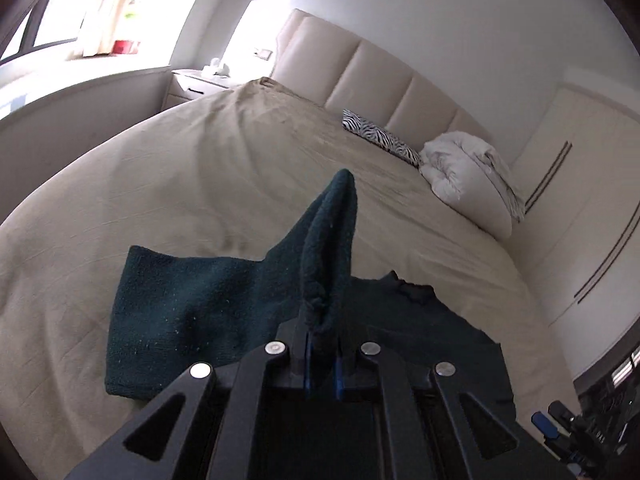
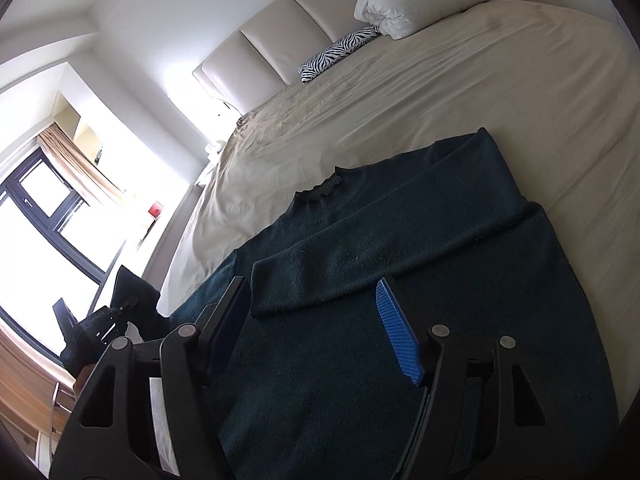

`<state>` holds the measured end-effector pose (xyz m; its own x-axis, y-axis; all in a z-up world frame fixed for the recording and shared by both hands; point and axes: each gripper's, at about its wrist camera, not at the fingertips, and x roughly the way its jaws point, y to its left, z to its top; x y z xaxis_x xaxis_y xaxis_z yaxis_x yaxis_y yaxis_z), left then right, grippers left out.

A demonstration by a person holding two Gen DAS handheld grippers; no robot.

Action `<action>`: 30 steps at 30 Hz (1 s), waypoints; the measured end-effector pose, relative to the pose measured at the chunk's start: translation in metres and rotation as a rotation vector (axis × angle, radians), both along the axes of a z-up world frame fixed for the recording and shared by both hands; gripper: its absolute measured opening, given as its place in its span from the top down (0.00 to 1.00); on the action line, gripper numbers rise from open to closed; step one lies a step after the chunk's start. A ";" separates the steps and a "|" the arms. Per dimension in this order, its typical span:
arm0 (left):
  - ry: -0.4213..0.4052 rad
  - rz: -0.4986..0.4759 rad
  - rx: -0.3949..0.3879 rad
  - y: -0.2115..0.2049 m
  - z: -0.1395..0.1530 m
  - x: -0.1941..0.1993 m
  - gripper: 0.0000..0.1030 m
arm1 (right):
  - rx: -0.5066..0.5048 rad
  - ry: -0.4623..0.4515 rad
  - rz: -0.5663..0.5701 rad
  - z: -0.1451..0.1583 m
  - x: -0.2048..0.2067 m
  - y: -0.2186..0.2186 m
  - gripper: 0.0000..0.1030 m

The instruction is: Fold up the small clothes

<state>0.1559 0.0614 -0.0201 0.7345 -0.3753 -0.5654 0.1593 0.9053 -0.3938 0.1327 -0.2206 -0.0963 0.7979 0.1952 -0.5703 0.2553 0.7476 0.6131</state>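
Note:
A dark green sweater (image 2: 400, 360) lies flat on the beige bed (image 2: 440, 92), collar (image 2: 320, 190) toward the headboard. One sleeve (image 2: 380, 256) is folded across the chest. My right gripper (image 2: 312, 284) hangs open just over the sweater, and that sleeve's cuff lies between its blue pads (image 2: 396, 332) without being pinched. My left gripper (image 1: 322, 344) is shut on the other sleeve (image 1: 332, 240), whose cuff sticks up out of the jaws while the rest of the sweater (image 1: 180, 300) trails on the sheet. The left gripper (image 2: 104, 320) also shows at the bed's left edge in the right wrist view.
A white duvet bundle (image 1: 468, 172) and a zebra-print cushion (image 1: 380, 136) lie by the padded headboard (image 1: 380, 72). A nightstand (image 1: 200, 84) and a window (image 1: 60, 12) are beyond the bed's far corner. Wardrobe doors (image 1: 580, 200) line the right side.

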 end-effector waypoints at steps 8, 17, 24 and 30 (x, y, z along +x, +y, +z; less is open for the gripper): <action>-0.097 -0.182 0.388 -0.110 -0.044 -0.052 0.92 | 0.297 0.083 0.133 -0.043 0.048 -0.010 0.40; -0.151 -0.225 0.564 -0.121 -0.065 -0.072 0.92 | 0.523 0.162 0.350 -0.067 0.143 0.023 0.40; -0.181 -0.243 0.618 -0.126 -0.067 -0.074 0.92 | 0.537 0.275 0.425 -0.087 0.191 0.054 0.40; -0.143 -0.242 0.583 -0.122 -0.073 -0.065 0.91 | 0.453 0.285 0.513 -0.088 0.200 0.077 0.76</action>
